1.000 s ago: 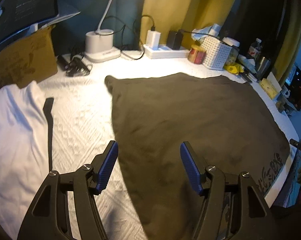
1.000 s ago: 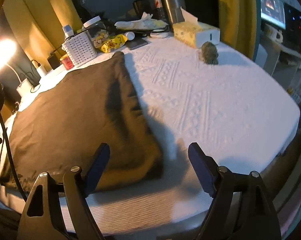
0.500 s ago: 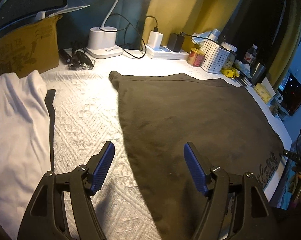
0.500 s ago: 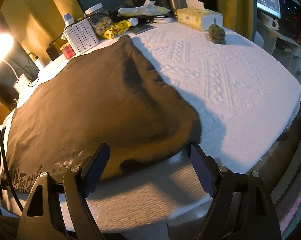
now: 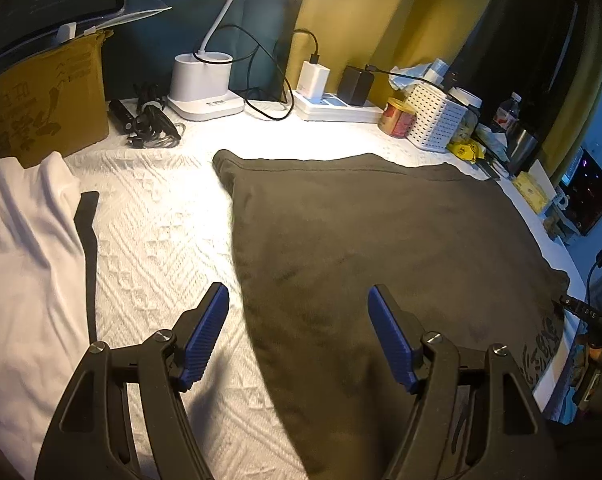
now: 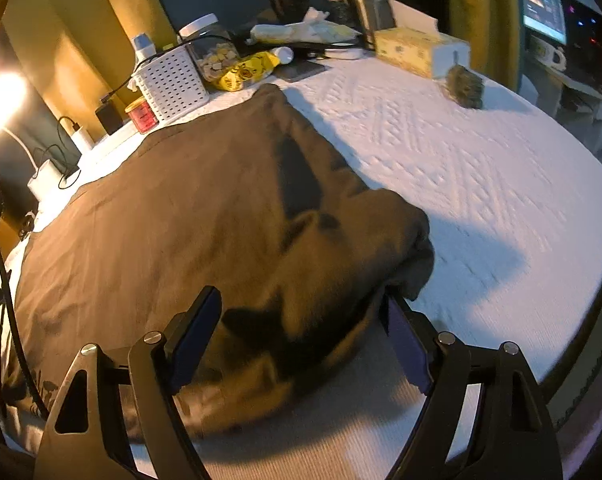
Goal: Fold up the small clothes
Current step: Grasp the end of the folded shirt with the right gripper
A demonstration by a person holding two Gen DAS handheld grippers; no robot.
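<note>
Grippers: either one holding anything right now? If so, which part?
Nothing held. Left gripper is open above the left edge of the dark garment. Right gripper is open, straddling the garment's bunched corner, not clamped.

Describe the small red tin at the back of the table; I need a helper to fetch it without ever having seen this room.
Start at the white desk lamp base on the far edge of the table, then follow the white power strip to its right end. The red tin stands between that strip and a white perforated basket. It is the only red, round container there.
</note>
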